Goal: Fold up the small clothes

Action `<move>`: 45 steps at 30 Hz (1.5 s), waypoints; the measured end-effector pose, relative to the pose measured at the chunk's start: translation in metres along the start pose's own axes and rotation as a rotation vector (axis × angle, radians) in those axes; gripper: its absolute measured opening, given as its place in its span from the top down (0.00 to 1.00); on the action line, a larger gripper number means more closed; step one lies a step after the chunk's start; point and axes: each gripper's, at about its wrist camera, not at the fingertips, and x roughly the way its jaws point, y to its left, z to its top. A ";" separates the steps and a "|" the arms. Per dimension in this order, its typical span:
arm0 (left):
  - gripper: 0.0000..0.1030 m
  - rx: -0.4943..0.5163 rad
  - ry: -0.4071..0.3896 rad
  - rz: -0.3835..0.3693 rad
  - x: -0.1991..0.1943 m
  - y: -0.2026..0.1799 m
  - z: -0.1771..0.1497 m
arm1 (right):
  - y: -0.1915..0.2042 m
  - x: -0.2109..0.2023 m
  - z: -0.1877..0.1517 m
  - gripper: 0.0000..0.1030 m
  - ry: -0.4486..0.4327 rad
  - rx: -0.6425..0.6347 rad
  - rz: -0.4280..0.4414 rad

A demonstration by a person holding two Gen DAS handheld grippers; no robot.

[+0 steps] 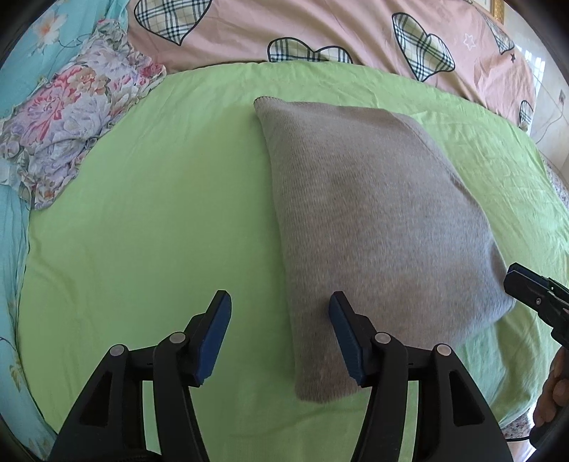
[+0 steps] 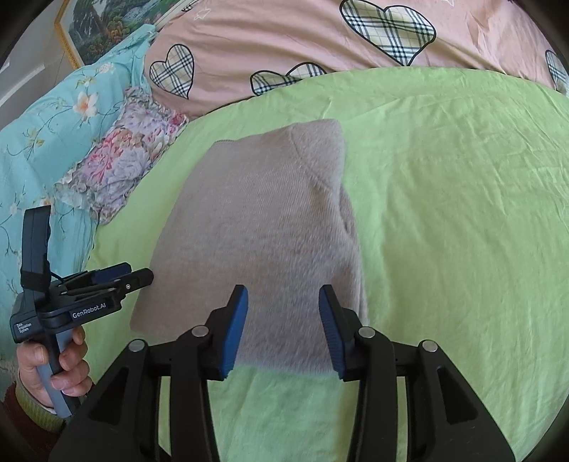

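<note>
A folded grey-beige knitted garment (image 1: 373, 220) (image 2: 263, 227) lies flat on the green sheet (image 1: 160, 213) (image 2: 444, 213). My left gripper (image 1: 281, 305) is open just above the garment's near left corner, one finger over the knit and the other over bare sheet. My right gripper (image 2: 283, 295) is open above the garment's near edge, and its pads do not press on the cloth. In the left wrist view, the right gripper (image 1: 512, 277) shows at the right edge beside the garment's corner. In the right wrist view, the left gripper (image 2: 140, 272) shows at the left, held by a hand (image 2: 67, 359).
A crumpled floral cloth (image 1: 71, 117) (image 2: 128, 163) lies at the sheet's far left. A pink quilt with plaid hearts (image 1: 320, 25) (image 2: 284, 35) borders the far side, and turquoise flowered bedding (image 1: 21, 53) (image 2: 42, 135) the left. A framed picture (image 2: 103, 25) hangs behind.
</note>
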 end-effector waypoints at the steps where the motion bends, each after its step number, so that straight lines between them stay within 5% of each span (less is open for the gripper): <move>1: 0.41 0.005 -0.003 0.004 -0.002 0.000 -0.003 | 0.001 -0.001 -0.004 0.56 0.002 -0.002 -0.002; 17: 0.16 0.075 -0.055 0.096 -0.034 0.016 -0.062 | 0.025 -0.029 -0.061 0.23 0.006 -0.104 -0.037; 24: 0.11 0.074 -0.049 0.036 -0.038 0.021 -0.080 | 0.034 -0.031 -0.074 0.15 0.011 -0.165 -0.055; 45: 0.04 0.099 -0.113 0.034 -0.022 0.000 -0.026 | 0.040 0.000 -0.020 0.10 -0.031 -0.217 -0.052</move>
